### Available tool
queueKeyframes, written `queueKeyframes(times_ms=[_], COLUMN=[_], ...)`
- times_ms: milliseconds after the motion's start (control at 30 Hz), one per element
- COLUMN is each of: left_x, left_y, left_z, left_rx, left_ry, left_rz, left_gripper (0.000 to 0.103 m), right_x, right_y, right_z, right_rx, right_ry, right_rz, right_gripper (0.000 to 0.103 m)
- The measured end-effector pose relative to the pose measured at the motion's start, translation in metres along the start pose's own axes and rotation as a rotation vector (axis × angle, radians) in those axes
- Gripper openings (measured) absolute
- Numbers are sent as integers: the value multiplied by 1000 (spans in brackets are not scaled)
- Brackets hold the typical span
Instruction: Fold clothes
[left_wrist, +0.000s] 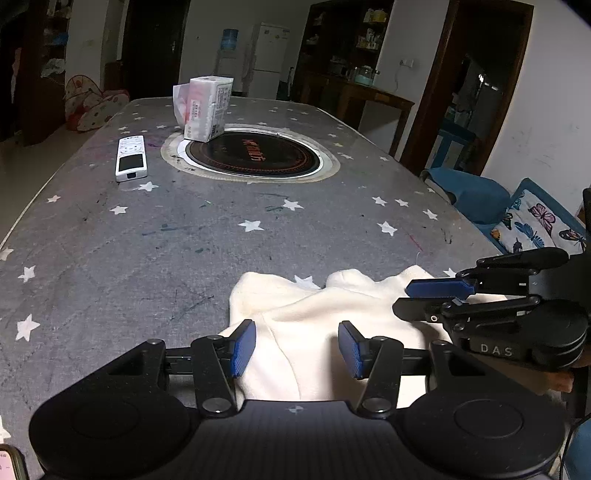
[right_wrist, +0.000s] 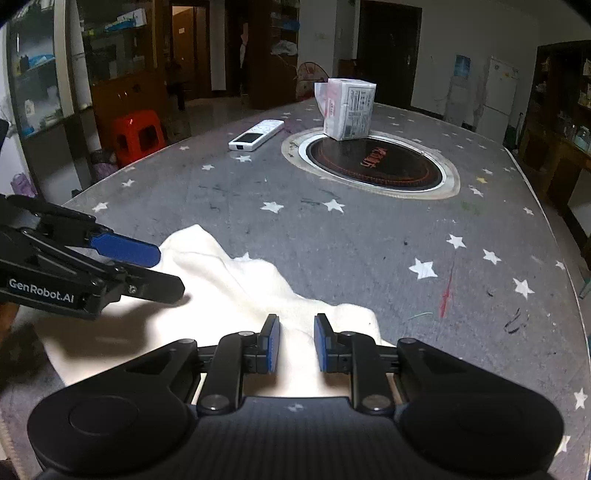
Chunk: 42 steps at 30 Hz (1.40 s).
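Observation:
A cream white garment (left_wrist: 314, 314) lies rumpled at the near edge of the grey star-patterned table (left_wrist: 184, 236); it also shows in the right wrist view (right_wrist: 236, 291). My left gripper (left_wrist: 296, 349) is open, its blue pads just above the cloth's left part, holding nothing. It appears from the side in the right wrist view (right_wrist: 162, 269). My right gripper (right_wrist: 296, 345) is open with a narrower gap, over the cloth's right part, and shows from the side in the left wrist view (left_wrist: 402, 299).
A white remote (left_wrist: 131, 158) lies at the far left of the table. A tissue pack (left_wrist: 207, 109) stands at the rim of a round black cooktop (left_wrist: 253, 155). A blue chair (left_wrist: 476, 195) and a butterfly cushion (left_wrist: 539, 225) stand right of the table. A red stool (right_wrist: 138, 134) stands on the floor.

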<state>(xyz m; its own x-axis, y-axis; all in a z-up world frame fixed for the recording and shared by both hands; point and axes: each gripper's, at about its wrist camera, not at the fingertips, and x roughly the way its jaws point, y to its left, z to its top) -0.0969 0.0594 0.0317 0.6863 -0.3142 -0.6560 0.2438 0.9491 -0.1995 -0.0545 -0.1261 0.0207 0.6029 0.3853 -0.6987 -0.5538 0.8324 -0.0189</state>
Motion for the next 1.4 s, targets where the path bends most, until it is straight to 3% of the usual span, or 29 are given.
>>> queueKeyframes(times_ms=[200, 833, 1400], left_x=[-1, -6, -25], left_y=[1, 14, 8], left_z=[3, 5, -1], left_rx=[-18, -56, -39], left_ry=[3, 13, -39], left_rz=[16, 64, 107], left_gripper=[54, 59, 95], right_x=[-10, 25, -17], right_y=[9, 31, 42], right_z=[8, 24, 8], right_rx=[-5, -17, -53], right_ry=[-32, -13, -28], right_rz=[20, 52, 48], right_gripper=[20, 22, 28])
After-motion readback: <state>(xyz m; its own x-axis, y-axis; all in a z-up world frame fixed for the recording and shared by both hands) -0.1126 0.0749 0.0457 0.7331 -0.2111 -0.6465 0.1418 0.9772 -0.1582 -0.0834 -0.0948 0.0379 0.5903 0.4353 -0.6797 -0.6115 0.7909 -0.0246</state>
